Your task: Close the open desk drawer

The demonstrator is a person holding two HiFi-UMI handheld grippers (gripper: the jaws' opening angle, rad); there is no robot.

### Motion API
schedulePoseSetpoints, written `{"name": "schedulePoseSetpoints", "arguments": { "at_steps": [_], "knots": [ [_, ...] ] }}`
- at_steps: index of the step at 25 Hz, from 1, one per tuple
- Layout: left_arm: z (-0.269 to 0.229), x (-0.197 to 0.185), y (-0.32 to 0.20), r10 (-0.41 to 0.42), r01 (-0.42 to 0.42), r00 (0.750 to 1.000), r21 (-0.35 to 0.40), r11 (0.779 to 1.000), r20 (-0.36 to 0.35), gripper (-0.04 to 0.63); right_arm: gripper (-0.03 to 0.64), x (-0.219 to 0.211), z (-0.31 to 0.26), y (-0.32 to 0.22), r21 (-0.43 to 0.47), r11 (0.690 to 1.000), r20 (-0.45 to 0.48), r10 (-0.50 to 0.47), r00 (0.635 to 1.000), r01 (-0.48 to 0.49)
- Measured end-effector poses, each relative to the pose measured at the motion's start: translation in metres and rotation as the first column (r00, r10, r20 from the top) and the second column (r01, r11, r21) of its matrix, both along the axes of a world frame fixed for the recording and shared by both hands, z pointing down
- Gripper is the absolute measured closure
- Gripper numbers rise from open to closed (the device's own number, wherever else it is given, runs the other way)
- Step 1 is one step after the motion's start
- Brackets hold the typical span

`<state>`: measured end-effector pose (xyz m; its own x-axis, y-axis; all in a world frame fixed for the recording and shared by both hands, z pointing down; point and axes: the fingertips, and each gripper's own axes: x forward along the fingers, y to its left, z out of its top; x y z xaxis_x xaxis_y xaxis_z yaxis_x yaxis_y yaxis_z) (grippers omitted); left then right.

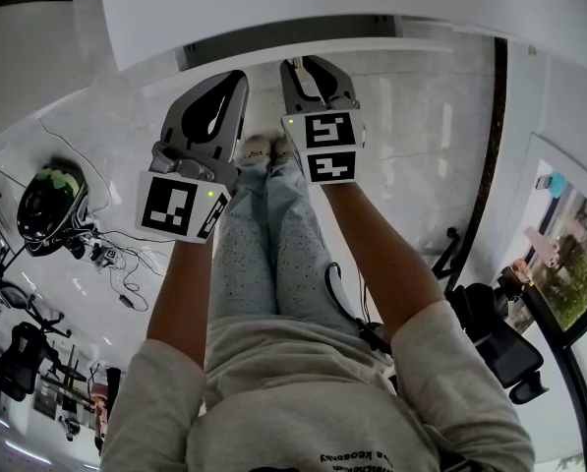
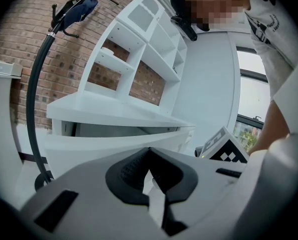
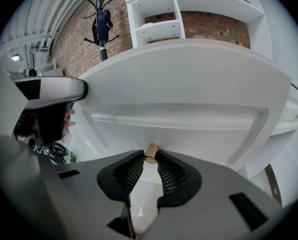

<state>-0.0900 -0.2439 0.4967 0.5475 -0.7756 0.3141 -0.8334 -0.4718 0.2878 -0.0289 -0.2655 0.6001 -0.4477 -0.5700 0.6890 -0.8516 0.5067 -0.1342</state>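
Shiny pale floor [image 1: 421, 146] lies under the person's feet, and both hands reach up toward 12 o'clock.

Nearest is the grey right gripper [image 3: 149, 160]. Its jaws pinch the small round gold knob [image 3: 151, 153] with just their tips, one black pad on each side. The grey left gripper [image 2: 149, 153] sits at 9 o'clock from that knob. Its jaws are squeezed together with nothing between them.

Right behind the knob is the flat white drawer front [image 3: 188, 129]. The drawer is pulled out from under the big white desk top [image 3: 188, 79], and from the left gripper view a dark gap shows between the two. So the drawer is open, and I think the push has to come next.

Farther back, at 12 o'clock, stands a white shelf unit [image 3: 188, 9]. A red brick wall [image 3: 74, 39] is behind it, with a black coat stand [image 3: 101, 29] at 11 o'clock.

What could go wrong? The knob is tiny and smooth, and only the tips hold it, so they might slide off during the push. The gripper points downward, so a slanted push might make the drawer stick. A hard shove could slam it. The left gripper seems close to the drawer, so it could get bumped.
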Motion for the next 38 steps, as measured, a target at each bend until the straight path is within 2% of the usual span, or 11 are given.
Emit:
{"name": "schedulePoseSetpoints", "arguments": {
  "at_steps": [30, 38],
  "knots": [
    [0.002, -0.011, -0.037, -0.049, 0.049, 0.999, 0.017, 0.999, -0.012, 0.577, 0.511, -0.012, 0.004, -0.036, -0.002, 1.0, 0.019, -0.002, 1.0, 0.002],
    [0.002, -0.01, -0.035, -0.056, 0.056, 0.998, 0.011, 0.998, -0.012, 0.577, 0.509, -0.012, 0.004, -0.034, 0.001, 1.0, -0.007, -0.005, 1.0, 0.005]
  ]
}}
